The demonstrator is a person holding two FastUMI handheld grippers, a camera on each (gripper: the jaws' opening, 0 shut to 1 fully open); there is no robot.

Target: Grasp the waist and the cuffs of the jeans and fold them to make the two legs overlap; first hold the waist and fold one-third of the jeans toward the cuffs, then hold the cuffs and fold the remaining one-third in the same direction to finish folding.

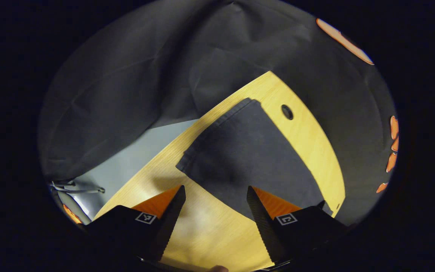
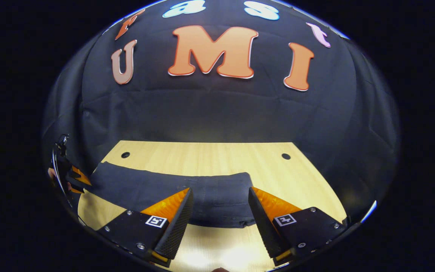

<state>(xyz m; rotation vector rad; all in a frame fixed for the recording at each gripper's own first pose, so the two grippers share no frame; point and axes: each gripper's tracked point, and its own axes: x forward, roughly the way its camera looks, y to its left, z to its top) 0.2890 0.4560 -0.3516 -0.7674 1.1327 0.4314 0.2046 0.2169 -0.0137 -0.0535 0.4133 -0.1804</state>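
In the left gripper view, the left gripper (image 1: 215, 206) hovers with its two fingers spread wide and nothing between them, above the pale wooden table (image 1: 210, 234). Just ahead lies the dark denim jeans (image 1: 247, 158), flat on the tabletop, with a squared hem end pointing toward a small round hole in the table (image 1: 287, 112); this looks like the cuff end, with one leg already lying on the other, so the gripper seems placed to come down on the cuffs. In the right gripper view, the right gripper (image 2: 220, 207) is likewise wide open and empty, poised over the near edge of the jeans (image 2: 217, 196), which stretch as one long band across the table (image 2: 210, 155). At the far left edge the left gripper (image 2: 76, 177) sits at the other end of the band. With each gripper at one end, the thirds fold does not look begun.
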